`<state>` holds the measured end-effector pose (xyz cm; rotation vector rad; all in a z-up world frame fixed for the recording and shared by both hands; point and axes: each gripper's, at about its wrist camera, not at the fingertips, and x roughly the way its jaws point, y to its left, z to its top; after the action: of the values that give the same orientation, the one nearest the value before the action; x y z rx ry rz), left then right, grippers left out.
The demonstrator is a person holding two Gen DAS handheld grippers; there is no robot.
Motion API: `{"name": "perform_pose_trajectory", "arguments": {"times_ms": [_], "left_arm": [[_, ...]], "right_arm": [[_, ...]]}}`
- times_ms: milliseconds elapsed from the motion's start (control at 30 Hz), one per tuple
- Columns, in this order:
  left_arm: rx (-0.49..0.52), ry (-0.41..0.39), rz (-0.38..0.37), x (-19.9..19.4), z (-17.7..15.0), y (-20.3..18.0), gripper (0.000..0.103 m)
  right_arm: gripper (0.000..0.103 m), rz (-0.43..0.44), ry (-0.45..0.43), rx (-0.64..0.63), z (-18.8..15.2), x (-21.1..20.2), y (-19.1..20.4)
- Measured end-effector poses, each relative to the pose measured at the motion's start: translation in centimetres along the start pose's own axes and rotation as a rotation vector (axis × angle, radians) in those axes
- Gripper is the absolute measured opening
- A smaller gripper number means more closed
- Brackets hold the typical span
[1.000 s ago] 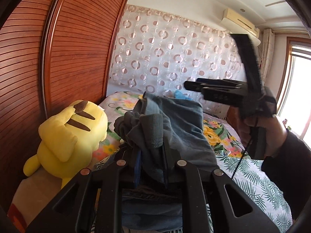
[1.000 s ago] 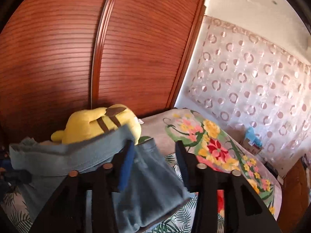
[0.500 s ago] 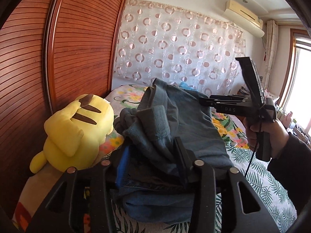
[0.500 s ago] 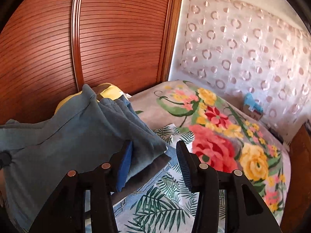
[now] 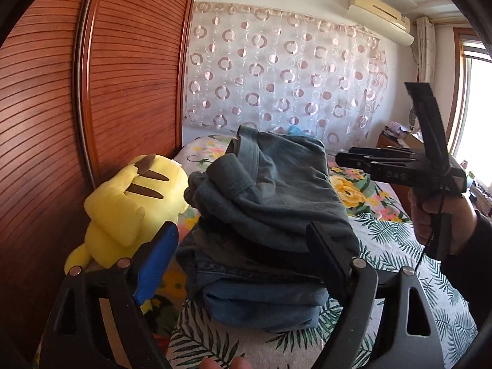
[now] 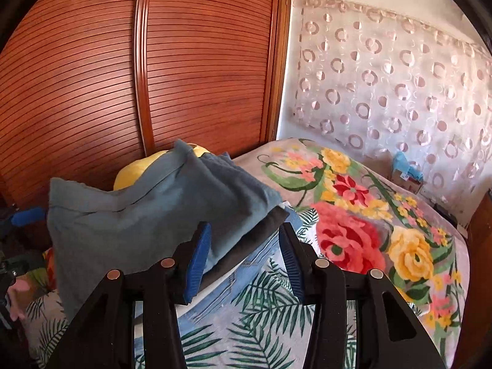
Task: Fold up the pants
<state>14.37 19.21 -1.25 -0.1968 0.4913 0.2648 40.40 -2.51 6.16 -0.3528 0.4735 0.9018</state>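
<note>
Folded grey-blue pants (image 5: 276,190) lie on top of a stack of folded clothes, with blue jeans (image 5: 261,301) at the bottom, on the bed. The pants also show in the right wrist view (image 6: 147,215). My left gripper (image 5: 243,261) is open, its fingers apart on either side of the stack's near end, holding nothing. My right gripper (image 6: 243,258) is open and empty just beside the stack's edge; it also shows in the left wrist view (image 5: 347,158) to the right of the pile.
A yellow plush toy (image 5: 129,206) sits left of the stack against a wooden slatted wardrobe (image 5: 61,107). The floral bedspread (image 6: 369,230) stretches to the right. A patterned curtain (image 5: 286,80) hangs behind the bed.
Both grippers let go of the pants and opened. The pants settled onto the stack. My left gripper pulled back and opened wide; the right one drew away to the side.
</note>
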Motion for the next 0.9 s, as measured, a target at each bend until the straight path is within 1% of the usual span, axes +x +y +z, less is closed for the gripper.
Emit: {"name": "perform_pose_trajectory", "arguments": {"times_ms": [133, 300, 367, 567, 800, 833, 900], "left_arm": [[-0.006, 0.006, -0.002, -0.7, -0.4, 0.1, 0.085], [0.008, 0.016, -0.012, -1.6, -1.0, -0.3, 0.085], [0.023, 0.018, -0.011, -2.0, -1.2, -0.7, 0.085], [0.056, 0.030, -0.041, -3.1, -1.9, -1.4, 0.085], [0.096, 0.053, -0.038, -3.9, -2.3, -2.5, 0.085], [0.094, 0.056, -0.045, -4.0, -2.5, -2.7, 0.085], [0.085, 0.059, -0.086, -4.4, -2.5, -2.8, 0.085]], "right_arm": [[0.048, 0.009, -0.007, 0.015, -1.0, -1.2, 0.5], [0.049, 0.015, -0.011, 0.028, -2.3, -3.0, 2.0], [0.058, 0.014, -0.016, 0.033, -2.8, -3.8, 2.7], [0.071, -0.007, -0.023, 0.071, -4.7, -6.3, 4.1], [0.072, -0.055, -0.026, 0.123, -6.5, -9.4, 5.6], [0.073, -0.059, -0.026, 0.127, -6.8, -9.8, 6.0], [0.073, -0.072, -0.031, 0.139, -7.6, -10.9, 6.5]]}}
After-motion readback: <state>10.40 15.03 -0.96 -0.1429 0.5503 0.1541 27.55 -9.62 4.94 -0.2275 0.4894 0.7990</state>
